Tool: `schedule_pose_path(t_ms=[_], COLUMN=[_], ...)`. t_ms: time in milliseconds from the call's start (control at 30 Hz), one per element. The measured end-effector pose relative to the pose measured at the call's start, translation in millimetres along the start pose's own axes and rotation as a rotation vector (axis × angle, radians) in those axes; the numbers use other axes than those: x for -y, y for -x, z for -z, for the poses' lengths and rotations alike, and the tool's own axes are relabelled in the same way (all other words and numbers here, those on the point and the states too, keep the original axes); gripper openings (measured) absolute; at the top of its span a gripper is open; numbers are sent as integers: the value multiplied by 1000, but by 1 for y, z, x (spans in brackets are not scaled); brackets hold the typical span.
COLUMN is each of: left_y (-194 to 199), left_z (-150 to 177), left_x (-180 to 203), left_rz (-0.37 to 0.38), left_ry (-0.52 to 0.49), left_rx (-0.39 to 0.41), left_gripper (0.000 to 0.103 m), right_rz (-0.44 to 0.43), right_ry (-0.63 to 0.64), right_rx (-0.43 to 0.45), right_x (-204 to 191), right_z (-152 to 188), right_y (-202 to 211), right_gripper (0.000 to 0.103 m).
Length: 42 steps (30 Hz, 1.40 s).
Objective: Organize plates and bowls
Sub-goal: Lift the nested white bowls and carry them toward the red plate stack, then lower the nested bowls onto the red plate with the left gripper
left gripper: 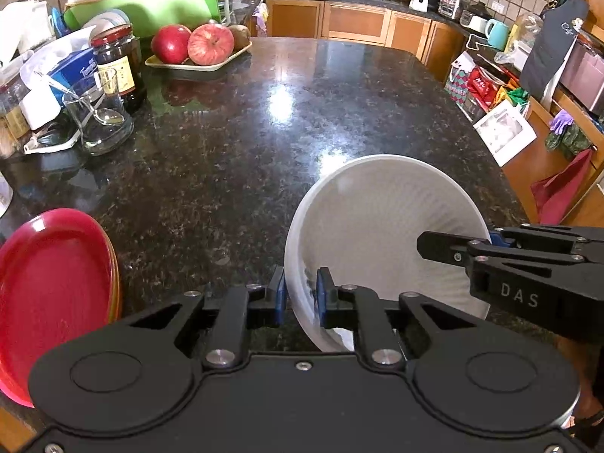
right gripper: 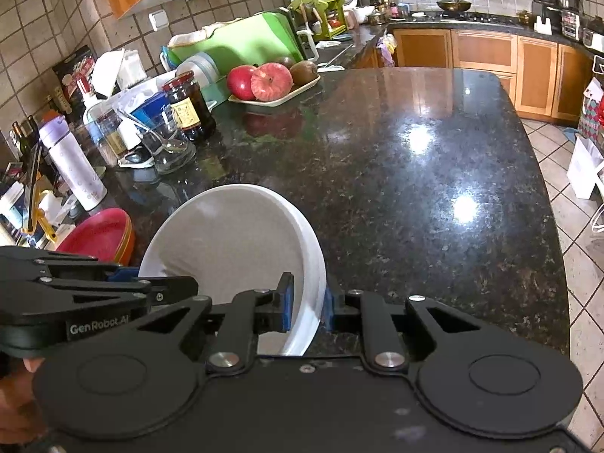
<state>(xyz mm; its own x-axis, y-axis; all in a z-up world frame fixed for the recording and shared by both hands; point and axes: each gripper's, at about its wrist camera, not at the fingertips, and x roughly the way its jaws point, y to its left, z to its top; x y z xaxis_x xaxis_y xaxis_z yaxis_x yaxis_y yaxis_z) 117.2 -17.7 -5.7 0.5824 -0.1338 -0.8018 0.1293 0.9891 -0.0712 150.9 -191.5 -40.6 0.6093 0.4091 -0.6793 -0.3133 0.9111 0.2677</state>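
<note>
**White bowl pinched from both sides above the granite bench**

The left claw [left gripper: 301, 294] is clamped on the near-left rim of the white bowl [left gripper: 377, 226], one blue pad inside the wall and one outside. The right claw [right gripper: 306, 307] is clamped on the opposite rim in the same way. The bowl is tilted, its opening facing forward, over the near edge of the dark granite bench [left gripper: 245, 143]. In the right wrist view the rim looks layered, so this may be more than one bowl nested together; I cannot tell for certain.

To the left, near the bench edge, sits a stack of red plates [left gripper: 49, 279], probably where the crockery is being gathered.

Risks, as I judge them:
- Both grips hold only a thin, smooth rim. If the two hands drift apart or twist against each other, one pad could slide off and the bowl would swing or drop onto the stone.
- If the bowls are nested, an inner one could slip out of the tilted outer one.
- Carrying it left too low could clip the plate stack, which lies close to the edge.
</note>
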Motion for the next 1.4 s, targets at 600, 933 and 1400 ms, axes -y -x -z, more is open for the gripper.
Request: schedule_pose_path(t_ms=[600,933,1400], left_y=[6,5,15], left_z=[4,7,6], left_x=[4,11,10], left_rz=[-8,6,-11], left_ry=[3,-14,-5], left_rx=[29,13,29], left_gripper=[32,32,26], right_rz=[14,-16,-20], right_ry=[-15,-40,4], right_rx=[46,-3,15], right_x=[4,5,-2], right_z=[2,7,2], right_y=[15,17,22], right_gripper=[46,24,20])
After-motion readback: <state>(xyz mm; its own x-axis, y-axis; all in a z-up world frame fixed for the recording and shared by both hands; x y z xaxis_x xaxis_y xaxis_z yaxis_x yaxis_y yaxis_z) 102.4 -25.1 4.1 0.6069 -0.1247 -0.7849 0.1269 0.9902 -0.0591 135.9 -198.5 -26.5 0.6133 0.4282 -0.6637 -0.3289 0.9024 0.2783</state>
